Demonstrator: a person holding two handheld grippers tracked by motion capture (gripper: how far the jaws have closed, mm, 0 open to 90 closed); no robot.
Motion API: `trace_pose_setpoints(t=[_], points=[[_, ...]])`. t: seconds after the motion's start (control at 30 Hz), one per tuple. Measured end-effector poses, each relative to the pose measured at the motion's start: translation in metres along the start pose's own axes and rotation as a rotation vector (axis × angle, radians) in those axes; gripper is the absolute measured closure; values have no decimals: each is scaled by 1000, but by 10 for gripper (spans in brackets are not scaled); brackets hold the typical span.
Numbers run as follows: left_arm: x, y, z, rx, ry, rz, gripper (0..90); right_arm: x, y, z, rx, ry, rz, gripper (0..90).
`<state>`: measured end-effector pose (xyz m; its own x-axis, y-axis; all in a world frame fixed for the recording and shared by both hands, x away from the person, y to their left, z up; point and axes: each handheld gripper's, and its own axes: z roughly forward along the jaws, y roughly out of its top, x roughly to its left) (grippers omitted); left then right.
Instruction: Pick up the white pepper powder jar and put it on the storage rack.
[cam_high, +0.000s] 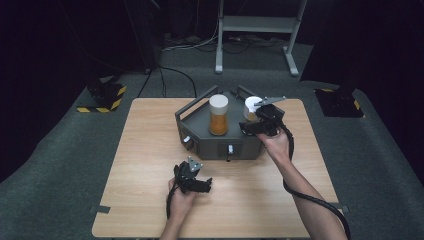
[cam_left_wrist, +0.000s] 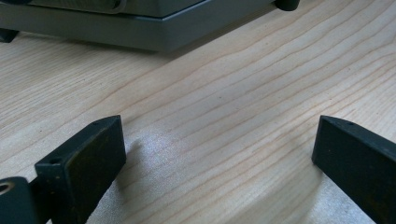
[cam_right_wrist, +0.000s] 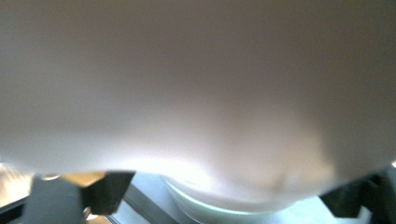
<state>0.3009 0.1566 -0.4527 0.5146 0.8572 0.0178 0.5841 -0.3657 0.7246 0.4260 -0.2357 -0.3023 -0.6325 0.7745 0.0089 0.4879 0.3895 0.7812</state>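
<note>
White-capped bottle (cam_high: 251, 109) of amber liquid, upright on the right side of the grey machine (cam_high: 220, 141), with its cap blurred and close in the right gripper view.

**Count on the table**

Two bottles stand on one grey machine (cam_high: 220, 142) — a white-capped bottle of orange liquid (cam_high: 218, 116) and a second white-capped bottle (cam_high: 251, 107) beside it. Two grippers — the left gripper (cam_high: 197, 184) and the right gripper (cam_high: 252, 129). One wooden table (cam_high: 150, 165) carries it all.
</note>
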Motion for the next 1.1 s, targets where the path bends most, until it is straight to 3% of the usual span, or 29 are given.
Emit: trace_pose_setpoints(t=[0.3,1.1], points=[[0,0,0,0,0,0,27,1,-4,-3,-15,-4,-13,44],[0,0,0,0,1,0,27,-4,-21,-18,-61,10,-27,19]])
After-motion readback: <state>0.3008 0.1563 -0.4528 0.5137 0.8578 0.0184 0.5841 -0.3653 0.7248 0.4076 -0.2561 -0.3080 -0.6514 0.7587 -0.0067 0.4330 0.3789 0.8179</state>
